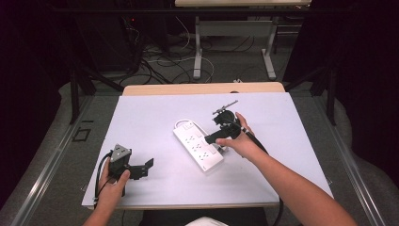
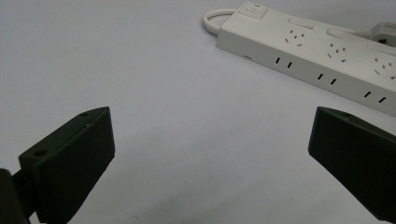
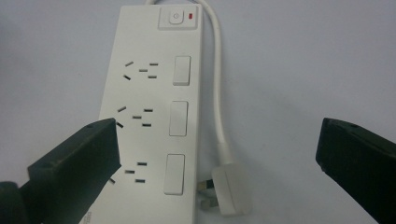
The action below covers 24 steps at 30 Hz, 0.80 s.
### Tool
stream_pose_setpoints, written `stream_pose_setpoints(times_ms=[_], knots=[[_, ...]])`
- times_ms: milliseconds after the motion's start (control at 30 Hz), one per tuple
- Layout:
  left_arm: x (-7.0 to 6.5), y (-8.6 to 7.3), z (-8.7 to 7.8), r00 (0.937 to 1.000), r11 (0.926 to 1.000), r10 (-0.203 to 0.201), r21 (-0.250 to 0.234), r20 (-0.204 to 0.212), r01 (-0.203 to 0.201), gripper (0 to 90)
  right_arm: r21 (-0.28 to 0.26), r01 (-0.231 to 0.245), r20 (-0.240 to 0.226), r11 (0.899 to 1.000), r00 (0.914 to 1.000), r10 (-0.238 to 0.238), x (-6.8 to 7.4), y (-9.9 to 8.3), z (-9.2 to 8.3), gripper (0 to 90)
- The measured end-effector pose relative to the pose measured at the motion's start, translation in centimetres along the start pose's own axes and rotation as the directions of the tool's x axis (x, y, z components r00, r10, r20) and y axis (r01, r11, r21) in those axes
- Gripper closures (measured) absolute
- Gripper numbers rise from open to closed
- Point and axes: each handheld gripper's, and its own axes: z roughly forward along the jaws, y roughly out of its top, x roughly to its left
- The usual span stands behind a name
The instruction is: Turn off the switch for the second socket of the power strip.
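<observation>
We see white power strip point(image 1: 198, 144) at centre of white table point(image 1: 141, 117), cord and plug point(image 3: 229, 186) alongside. Right gripper point(image 1: 214, 139) over strip, jaws spread wide, nothing clasped. Left gripper point(image 1: 147, 167) near table's front-left, jaws released, empty.

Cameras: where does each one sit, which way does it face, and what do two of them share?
High view: above the person's side, facing forward and down on the table; both forearms, left gripper, right gripper.
Left gripper view: on that gripper, low across the table toward the power strip; open fingers.
Right gripper view: above the strip and plug; open fingers.
Shared: the strip.
</observation>
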Motion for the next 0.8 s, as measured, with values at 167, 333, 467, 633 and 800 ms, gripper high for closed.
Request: stream_pose_setpoints(times_ms=[167,333,467,633,800], knots=[[0.0,0.0,0.0,1.0000,1.0000,0.000,0.001,0.000,0.000,0.4,-0.021,0.013,0.020,1.000,0.9997,-0.012,-0.6,-0.3,-0.9,0.0],[0.0,0.0,0.0,1.0000,1.0000,-0.001,0.001,0.000,0.001,0.4,-0.046,0.021,0.032,0.999,0.9993,-0.019,-1.1,-0.7,-1.8,0.0],[0.0,0.0,0.0,1.0000,1.0000,-0.003,0.003,-0.001,0.003,0.4,-0.074,0.017,0.040,0.997,0.9991,-0.014,-1.6,-1.1,-2.7,0.0],[0.0,0.0,0.0,1.0000,1.0000,-0.002,0.001,0.000,0.002,0.4,-0.088,0.017,0.045,0.996,0.9989,-0.013,-1.9,-1.5,-3.3,0.0],[0.0,0.0,0.0,1.0000,1.0000,-0.002,0.001,0.000,0.002,0.4,-0.110,0.028,0.045,0.994,0.9987,-0.023,-2.2,-2.2,-4.0,0.0]])
